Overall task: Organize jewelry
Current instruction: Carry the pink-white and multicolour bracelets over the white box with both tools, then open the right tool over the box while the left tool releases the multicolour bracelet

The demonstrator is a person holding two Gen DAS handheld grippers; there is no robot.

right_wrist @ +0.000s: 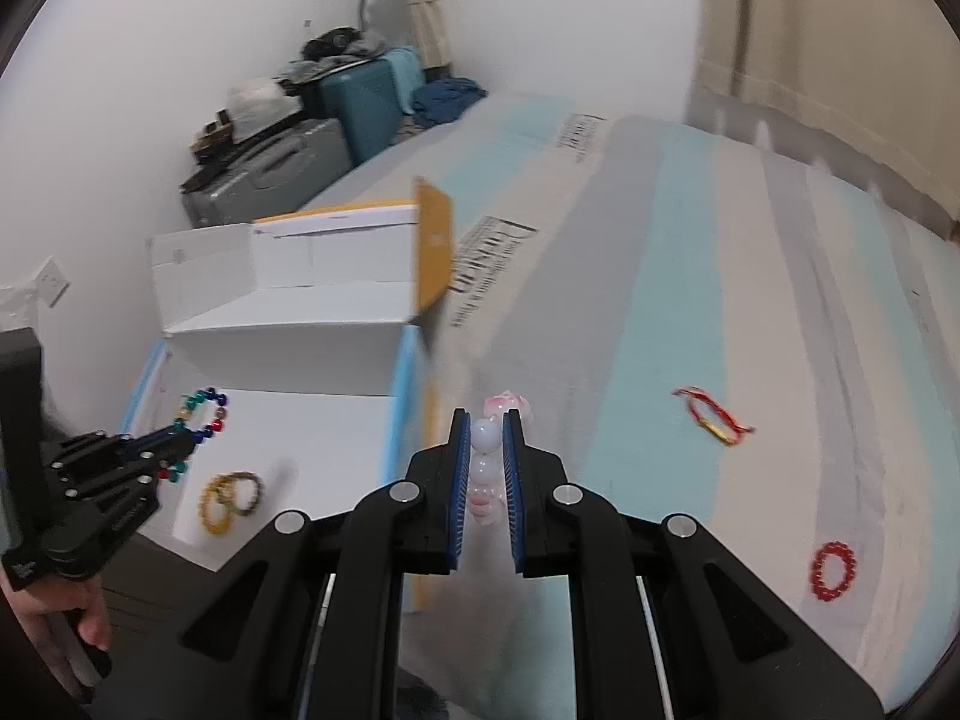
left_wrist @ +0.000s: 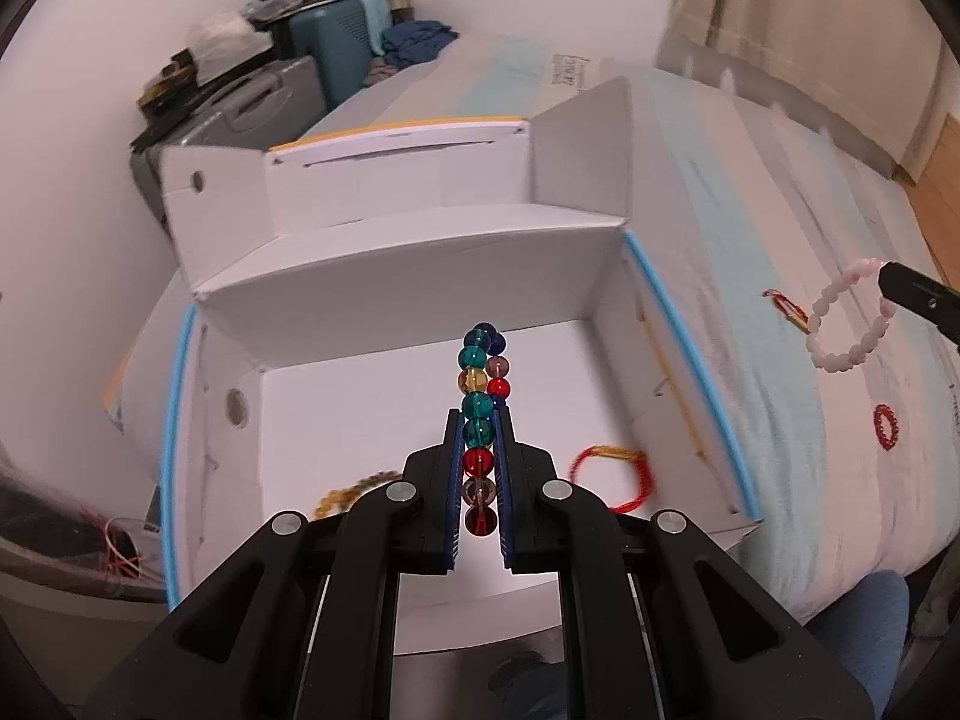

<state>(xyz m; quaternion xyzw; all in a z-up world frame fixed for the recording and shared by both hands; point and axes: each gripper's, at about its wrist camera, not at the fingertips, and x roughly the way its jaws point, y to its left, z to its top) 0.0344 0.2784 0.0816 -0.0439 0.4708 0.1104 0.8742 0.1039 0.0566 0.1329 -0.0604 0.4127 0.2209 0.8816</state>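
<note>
Now | left claw (left_wrist: 480, 420) clamped on multicolour bracelet (left_wrist: 480, 384) | right claw (right_wrist: 485, 420) clamped on pink bracelet (right_wrist: 486, 450)

Print on bedsheet (right_wrist: 600, 276) illegible.

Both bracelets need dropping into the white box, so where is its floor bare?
Bare: the white box's floor middle and back, between the amber bracelets at front left and the red cord bracelet at front right. Those front corners are crowded.
</note>
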